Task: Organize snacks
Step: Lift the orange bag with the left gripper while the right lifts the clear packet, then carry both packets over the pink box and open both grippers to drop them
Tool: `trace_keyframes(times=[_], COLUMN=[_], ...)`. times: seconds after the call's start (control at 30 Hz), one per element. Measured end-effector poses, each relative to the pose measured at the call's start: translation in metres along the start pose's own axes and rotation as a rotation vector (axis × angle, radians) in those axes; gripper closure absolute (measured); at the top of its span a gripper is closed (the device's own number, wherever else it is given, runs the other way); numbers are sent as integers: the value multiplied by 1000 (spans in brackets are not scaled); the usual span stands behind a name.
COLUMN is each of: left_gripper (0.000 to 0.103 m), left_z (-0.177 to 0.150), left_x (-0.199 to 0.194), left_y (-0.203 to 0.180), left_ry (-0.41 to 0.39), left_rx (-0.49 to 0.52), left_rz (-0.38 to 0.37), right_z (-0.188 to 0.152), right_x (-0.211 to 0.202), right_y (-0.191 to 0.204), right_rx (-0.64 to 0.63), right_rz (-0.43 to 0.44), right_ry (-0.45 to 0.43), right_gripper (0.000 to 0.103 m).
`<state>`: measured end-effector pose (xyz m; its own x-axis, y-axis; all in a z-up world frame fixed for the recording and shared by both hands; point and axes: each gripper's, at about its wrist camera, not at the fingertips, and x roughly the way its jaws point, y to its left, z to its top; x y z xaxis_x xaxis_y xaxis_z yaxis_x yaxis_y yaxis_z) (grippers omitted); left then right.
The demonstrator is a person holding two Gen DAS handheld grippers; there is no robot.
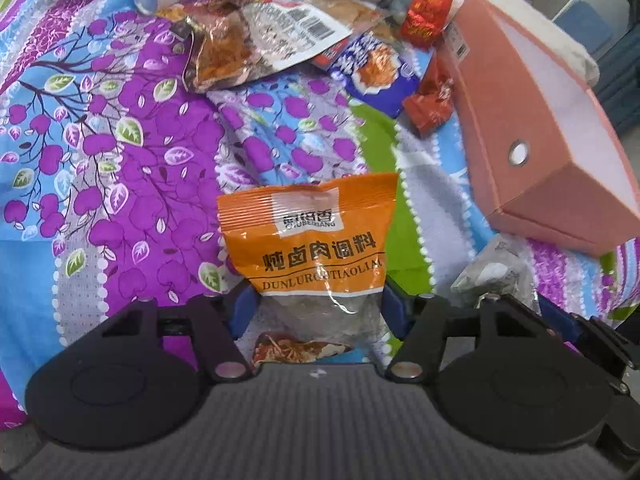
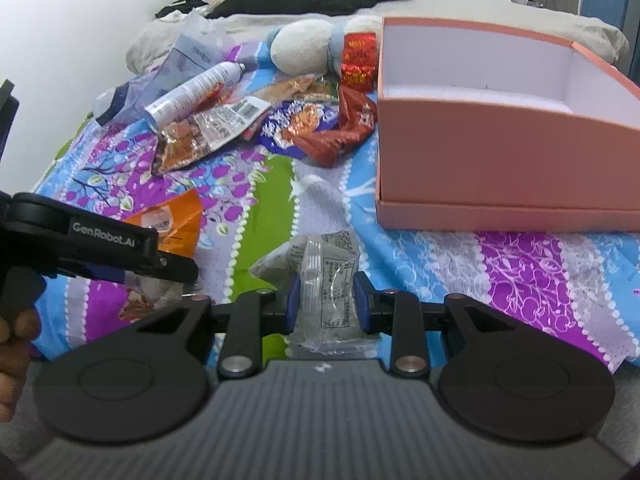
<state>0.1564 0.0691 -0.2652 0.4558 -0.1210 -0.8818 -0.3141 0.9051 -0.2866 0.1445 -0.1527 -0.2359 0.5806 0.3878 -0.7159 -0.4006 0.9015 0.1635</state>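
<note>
Pink cardboard box [image 2: 480,152] at upper right of the right wrist view, open-topped, white inside, no snack visible in it; judged from that, sorting barely begun, nearly everything still to go in.

Lower centre of the left wrist view: orange seasoning packet [image 1: 316,248] lying between the fingers of the left gripper [image 1: 316,312]; blue pads at both sides of its clear lower half, appearing to press on it, so read as gripping the packet; resting on or just above the patterned bedsheet [image 1: 120,160].

Lower centre of the right wrist view: right gripper [image 2: 326,306] closed on a small clear packet [image 2: 320,280] with printed text, pads pinching both sides; box beyond it and to the right, some way off.

Still loose on the sheet, in a heap at upper centre of the right wrist view: clear packet of orange strips with barcode label [image 2: 208,128]; blue-purple snack bag [image 2: 300,124]; dark red wrapper [image 2: 348,128]; red and gold packet [image 2: 358,60] just beside the box's left wall.

Mixed in and likely not snacks: white spray can [image 2: 192,96] lying across the heap; pale plush toy [image 2: 308,46] behind it; dark clothing at the top edge.

In the way: left gripper's body at left of the right wrist view, close beside the right one; box path otherwise unobstructed.
</note>
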Motion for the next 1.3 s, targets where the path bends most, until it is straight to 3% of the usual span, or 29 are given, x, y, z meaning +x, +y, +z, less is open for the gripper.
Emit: trace_keyframes(times=[0.5,0.9,1.07,1.3], left_gripper=[37,37,37,37], left_z=[32,97,122,142], left_x=[-67,-113,-103,-67], left_y=[-30,-96,-130,-170], left_ry=[-152,-312,-310,-249], left_rx=[35,175,220,272], left_rz=[-125,-226,-253,-274], right_z=[39,98,123,137], right_x=[-45,-83,-82,-65], right_y=[-1,-40,-68,-103], right_rx=[21,72,107,153], right_rz=[3,-89,-147,-211], right_ry=[-145,-321,-345,-297], right_gripper=[71,71,71,71])
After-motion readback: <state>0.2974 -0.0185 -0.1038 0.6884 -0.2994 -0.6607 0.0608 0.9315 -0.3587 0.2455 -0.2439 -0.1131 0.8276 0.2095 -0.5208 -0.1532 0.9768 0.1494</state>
